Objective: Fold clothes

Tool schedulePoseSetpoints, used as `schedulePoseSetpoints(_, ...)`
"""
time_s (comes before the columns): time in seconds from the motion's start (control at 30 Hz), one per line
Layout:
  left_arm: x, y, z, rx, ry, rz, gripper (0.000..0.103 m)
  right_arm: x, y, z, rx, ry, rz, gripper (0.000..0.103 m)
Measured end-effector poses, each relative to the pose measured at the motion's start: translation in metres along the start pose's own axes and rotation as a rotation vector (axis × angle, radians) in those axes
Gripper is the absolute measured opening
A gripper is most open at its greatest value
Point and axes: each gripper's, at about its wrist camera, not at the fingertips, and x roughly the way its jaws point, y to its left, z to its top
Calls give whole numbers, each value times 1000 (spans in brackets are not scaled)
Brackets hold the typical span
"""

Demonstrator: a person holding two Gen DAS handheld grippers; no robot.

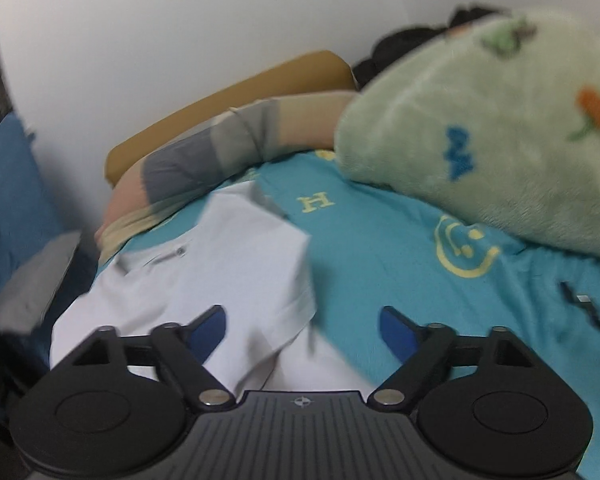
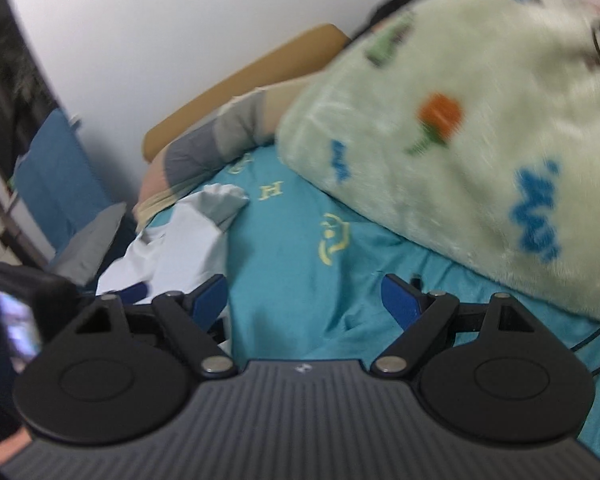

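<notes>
A white shirt lies partly folded on the teal bedsheet. In the left wrist view it lies under and ahead of my left gripper, which is open and empty just above its right edge. In the right wrist view the shirt lies bunched at the left, with a grey-white fold raised at its far end. My right gripper is open and empty over the bare sheet, its left finger beside the shirt's edge.
A pale green fleece blanket with printed patterns is heaped at the right. A striped pillow and tan headboard lie against the white wall. A black cable lies on the sheet. A grey item sits at the bed's left edge.
</notes>
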Motion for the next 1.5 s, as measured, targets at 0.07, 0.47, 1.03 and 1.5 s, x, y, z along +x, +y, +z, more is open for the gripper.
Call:
schedulePoseSetpoints(0.07, 28, -6, 8, 25, 60, 46, 48, 9, -8, 4, 40, -4, -12, 85)
schedulePoseSetpoints(0.47, 23, 188, 47, -680, -11, -263, 3, 36, -24, -2, 203, 86, -20, 85)
schedulePoseSetpoints(1.03, 29, 219, -29, -497, 259, 69, 72, 39, 5, -13, 62, 177, 165, 85)
schedulePoseSetpoints(1.5, -258, 135, -71, -623, 148, -70, 103, -17, -36, -22, 89, 350, 90, 85)
